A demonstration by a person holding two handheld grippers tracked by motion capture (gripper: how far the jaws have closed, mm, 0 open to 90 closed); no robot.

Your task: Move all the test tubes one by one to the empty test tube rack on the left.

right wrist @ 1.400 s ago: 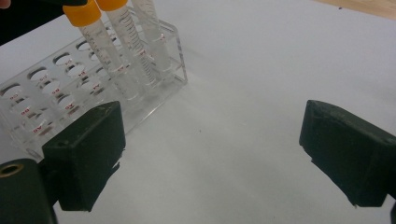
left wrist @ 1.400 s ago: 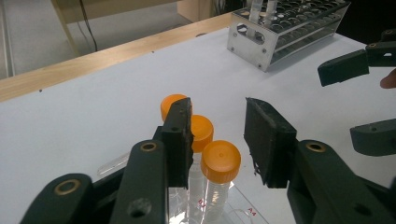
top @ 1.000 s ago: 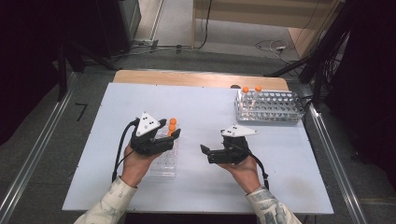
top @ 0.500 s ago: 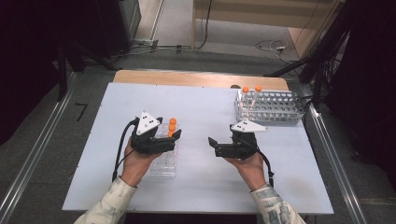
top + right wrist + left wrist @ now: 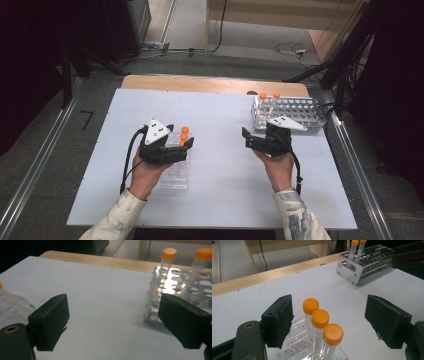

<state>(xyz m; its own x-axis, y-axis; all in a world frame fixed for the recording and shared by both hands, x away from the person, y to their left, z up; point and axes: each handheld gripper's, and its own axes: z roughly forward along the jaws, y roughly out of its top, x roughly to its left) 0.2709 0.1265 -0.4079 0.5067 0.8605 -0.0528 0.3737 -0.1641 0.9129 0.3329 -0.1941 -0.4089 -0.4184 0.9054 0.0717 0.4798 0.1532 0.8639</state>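
Three orange-capped tubes stand in a row in a clear plastic rack on the white table. My left gripper is open, one jaw on each side of the row and touching none of them; in the high view the left gripper hovers over that clear rack. My right gripper is open and holds nothing, just left of a metal rack with two orange-capped tubes. In the right gripper view, the right gripper faces bare table, with the metal rack beside its right jaw.
The white table has a wooden strip along its far edge. The metal rack holds many vacant holes. Metal rails run along both sides of the table, and cables lie on the floor behind.
My right gripper has moved right and away from me, up to the metal rack. The left gripper has stayed over the clear rack.
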